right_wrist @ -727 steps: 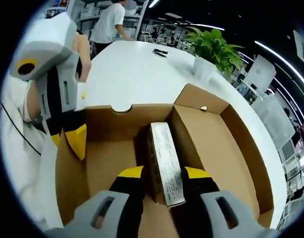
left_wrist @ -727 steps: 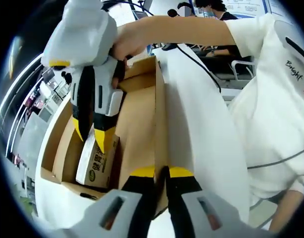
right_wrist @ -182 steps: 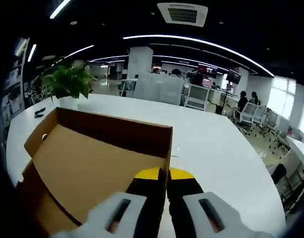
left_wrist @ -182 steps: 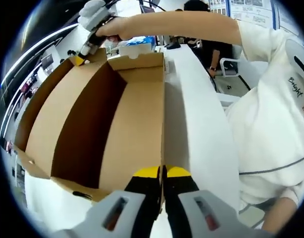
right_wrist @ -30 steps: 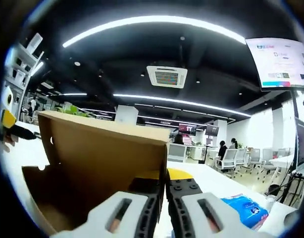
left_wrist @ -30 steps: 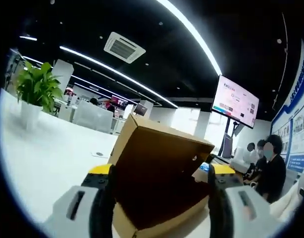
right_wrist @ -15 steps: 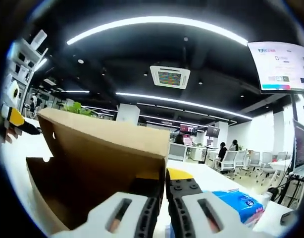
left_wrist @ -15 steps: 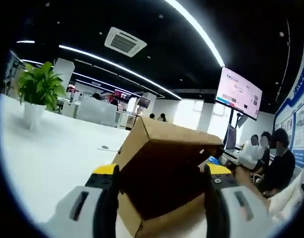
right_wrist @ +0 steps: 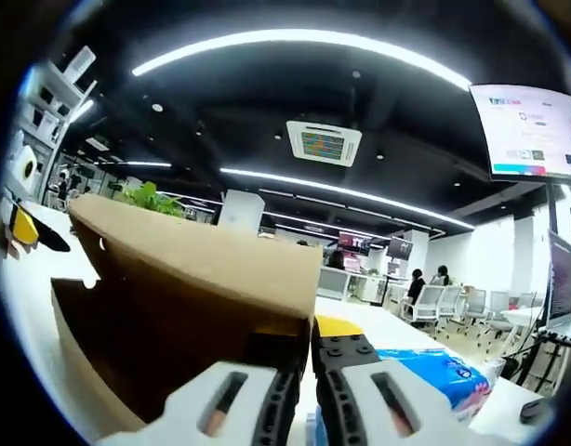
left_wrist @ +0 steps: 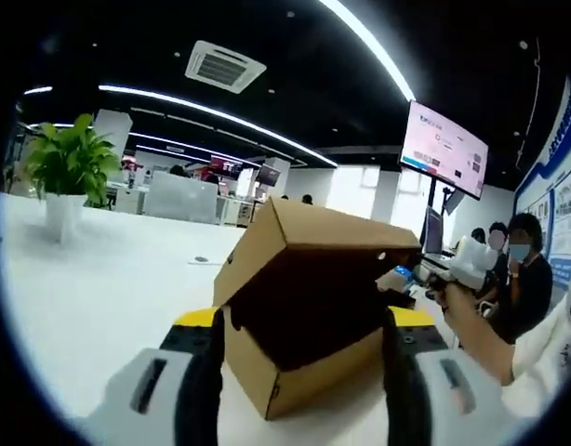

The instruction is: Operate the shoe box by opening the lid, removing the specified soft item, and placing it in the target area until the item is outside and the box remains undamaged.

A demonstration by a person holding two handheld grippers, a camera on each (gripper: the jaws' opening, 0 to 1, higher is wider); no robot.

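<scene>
Open office under a dark ceiling with strip lights; a white table (left_wrist: 99,279) runs through both views, with a potted plant (left_wrist: 67,172) at its far end and a wall screen (left_wrist: 442,149) overhead. In the left gripper view we see the shoe box (left_wrist: 309,316) on the table, lid (left_wrist: 323,237) partly lowered over it. Our left gripper (left_wrist: 302,321) stands wide open, jaws either side of the box. In the right gripper view, the right gripper (right_wrist: 309,339) is clamped on the lid's edge (right_wrist: 188,265). A blue soft pack (right_wrist: 434,372) lies on the table just beside it, outside the box.
</scene>
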